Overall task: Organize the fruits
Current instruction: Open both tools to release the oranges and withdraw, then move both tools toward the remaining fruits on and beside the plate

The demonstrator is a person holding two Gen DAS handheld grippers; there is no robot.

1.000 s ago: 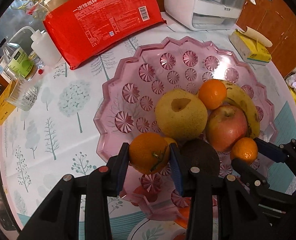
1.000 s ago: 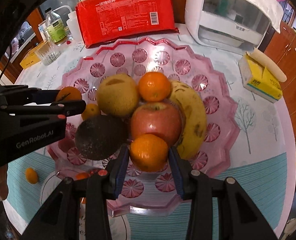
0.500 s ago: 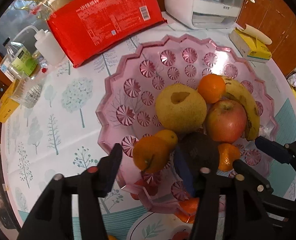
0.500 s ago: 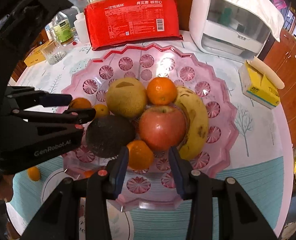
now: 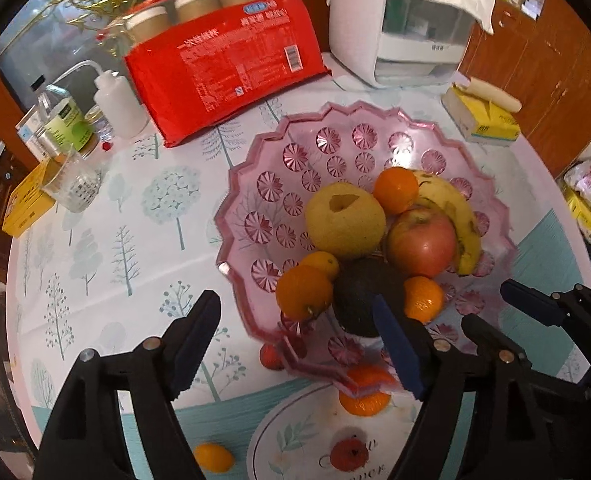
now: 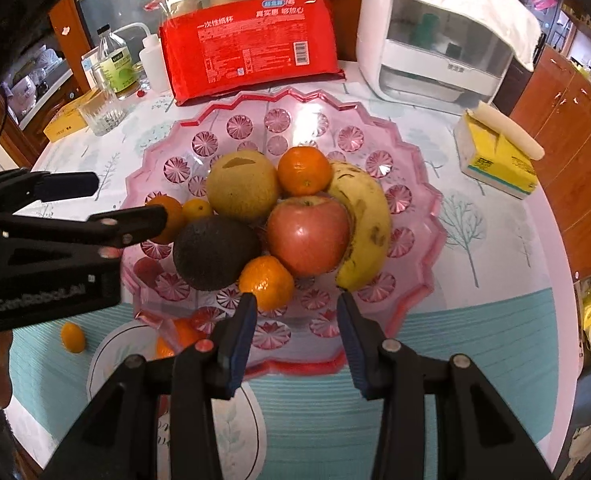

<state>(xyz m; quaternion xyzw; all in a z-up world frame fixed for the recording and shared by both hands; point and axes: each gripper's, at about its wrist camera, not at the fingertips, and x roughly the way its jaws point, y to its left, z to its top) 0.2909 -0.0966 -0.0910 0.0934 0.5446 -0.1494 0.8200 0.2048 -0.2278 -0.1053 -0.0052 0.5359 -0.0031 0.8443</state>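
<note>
We see a pink bowl (image 6: 411, 216) with rosette patterns, a red apple (image 6: 307, 236), a yellow banana (image 6: 367, 216), and a white desk (image 5: 115, 240) printed with pale trees.

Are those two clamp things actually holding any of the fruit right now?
No. Both the left gripper and the right gripper are open with nothing between their fingers; the oranges lie loose in the pink bowl.

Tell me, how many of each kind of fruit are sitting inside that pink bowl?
In the pink bowl:
Orange citrus fruits: 4
Pear: 1
Apple: 1
Banana: 1
Avocado: 1
Total: 8
</note>
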